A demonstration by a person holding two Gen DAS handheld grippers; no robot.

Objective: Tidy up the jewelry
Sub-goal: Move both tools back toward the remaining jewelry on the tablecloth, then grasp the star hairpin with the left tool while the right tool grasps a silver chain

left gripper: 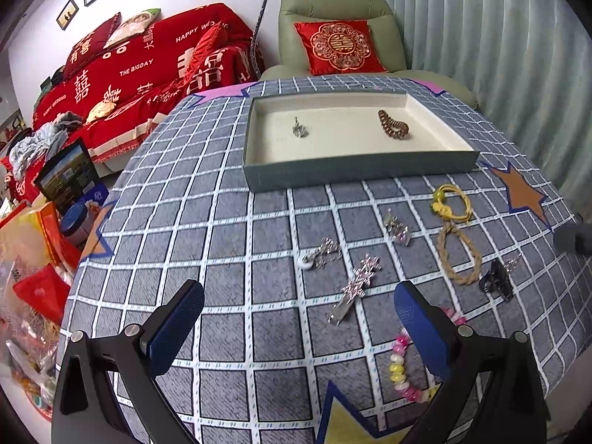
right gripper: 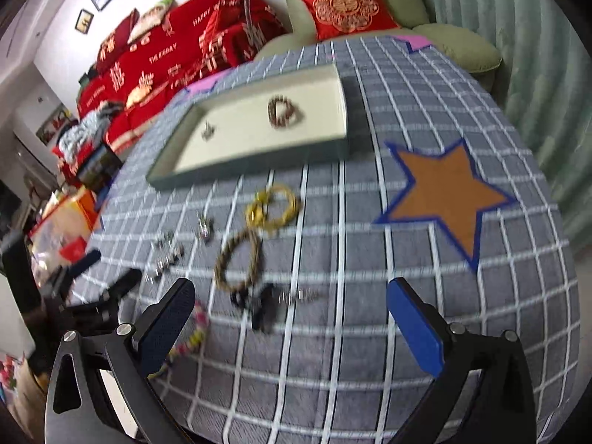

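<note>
A grey-green tray (left gripper: 355, 175) (right gripper: 236, 164) with a cream floor holds a brown bead bracelet (left gripper: 394, 125) (right gripper: 283, 111) and a small silver piece (left gripper: 299, 127) (right gripper: 208, 131). On the checked cloth lie a rhinestone hair clip (left gripper: 355, 285), a silver chain piece (left gripper: 322, 255), a silver brooch (left gripper: 397, 227), a yellow cord bracelet (left gripper: 451, 201) (right gripper: 272, 207), a tan rope bracelet (left gripper: 458, 255) (right gripper: 238, 259), a black claw clip (left gripper: 495, 279) (right gripper: 259, 305) and a pink-yellow bead bracelet (left gripper: 403, 366) (right gripper: 192, 336). My left gripper (left gripper: 299, 333) is open above the cloth. My right gripper (right gripper: 292, 322) is open over the claw clip.
The cloth (left gripper: 222, 259) has star patches, an orange one (right gripper: 444, 192) at the right. A red-covered sofa (left gripper: 140, 70) and a green armchair (left gripper: 333, 11) stand behind the table. Bags and boxes (left gripper: 37, 251) crowd the floor at left. A curtain (left gripper: 499, 44) hangs right.
</note>
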